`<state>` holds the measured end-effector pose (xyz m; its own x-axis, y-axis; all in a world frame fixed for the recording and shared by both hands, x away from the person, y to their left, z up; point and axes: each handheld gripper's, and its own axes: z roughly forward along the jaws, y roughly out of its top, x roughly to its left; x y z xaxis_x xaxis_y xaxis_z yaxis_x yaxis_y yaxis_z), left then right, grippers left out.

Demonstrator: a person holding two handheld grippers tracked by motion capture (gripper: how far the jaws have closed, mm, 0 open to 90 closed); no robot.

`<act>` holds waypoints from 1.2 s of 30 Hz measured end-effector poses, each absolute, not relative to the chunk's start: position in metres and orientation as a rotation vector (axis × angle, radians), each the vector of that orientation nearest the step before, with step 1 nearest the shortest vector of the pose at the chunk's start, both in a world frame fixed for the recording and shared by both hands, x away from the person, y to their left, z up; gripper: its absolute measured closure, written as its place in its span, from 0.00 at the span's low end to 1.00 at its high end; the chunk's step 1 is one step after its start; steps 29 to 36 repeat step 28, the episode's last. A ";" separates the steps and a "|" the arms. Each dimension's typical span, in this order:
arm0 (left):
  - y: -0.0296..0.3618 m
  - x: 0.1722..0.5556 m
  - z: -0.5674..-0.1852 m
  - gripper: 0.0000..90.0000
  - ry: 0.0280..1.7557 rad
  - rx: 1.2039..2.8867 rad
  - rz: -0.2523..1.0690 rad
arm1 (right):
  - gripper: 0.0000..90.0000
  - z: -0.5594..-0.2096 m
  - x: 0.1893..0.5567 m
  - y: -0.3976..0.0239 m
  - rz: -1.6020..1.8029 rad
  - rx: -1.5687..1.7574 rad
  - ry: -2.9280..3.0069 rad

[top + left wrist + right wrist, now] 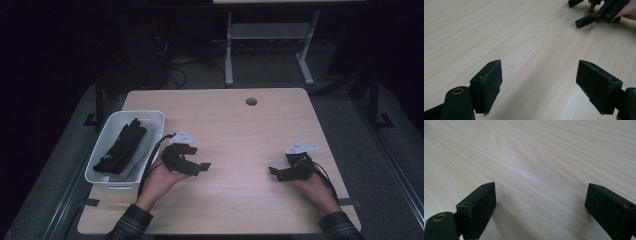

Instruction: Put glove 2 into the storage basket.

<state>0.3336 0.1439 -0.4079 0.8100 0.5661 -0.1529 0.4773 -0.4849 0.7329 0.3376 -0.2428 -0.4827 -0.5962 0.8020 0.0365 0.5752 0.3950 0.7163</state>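
Black gloves [121,146] lie heaped in a white bin [151,116] at the left edge of the desk [240,130], and they are the nearest things to either hand, so the work most likely concerns them. Judged from how things lie, nothing has been lifted out: the dark bundle sits wholly inside the bin's walls, one end pointing toward the far rim, and the wood around it is bare. The whole job, whatever it asks of the gloves, seems left to do.

The gloves look soft and limp, a matte black fabric that folds on itself; fingers can be made out near the top of the heap, but how many gloves there are I cannot tell. The bin is a rounded-corner rectangular tub of smooth, pale plastic with a rolled rim.

Just beside the bin's right wall, the left gripper [196,167] rests low over the desk in the person's hand, its jaws spread wide with nothing between them. The left gripper view shows their blocky, dull black pads [489,85] with a rough face. Well apart, toward the desk's right side, the right gripper [278,173] is held the same way, jaws wide and empty, aimed toward the middle.

The desk is a light, straight-grained wood laminate with a round cable hole [251,101] near its far edge.
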 end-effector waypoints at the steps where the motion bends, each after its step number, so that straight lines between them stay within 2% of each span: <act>1: 0.142 0.333 -0.412 0.23 0.766 2.177 0.142 | 0.11 -0.483 0.338 -0.243 1.015 1.199 2.343; 9: 0.134 0.331 -0.441 0.22 0.734 2.256 0.169 | 0.11 -0.483 0.338 -0.243 1.018 1.194 2.346; 17: 0.133 0.334 -0.465 0.22 0.783 2.311 0.196 | 0.11 -0.483 0.338 -0.243 1.019 1.191 2.348; 27: 0.129 0.330 -0.467 0.20 0.729 2.362 0.269 | 0.11 -0.483 0.338 -0.243 1.019 1.187 2.350; 36: 0.129 0.330 -0.467 0.20 0.733 2.361 0.267 | 0.11 -0.483 0.338 -0.243 1.019 1.187 2.350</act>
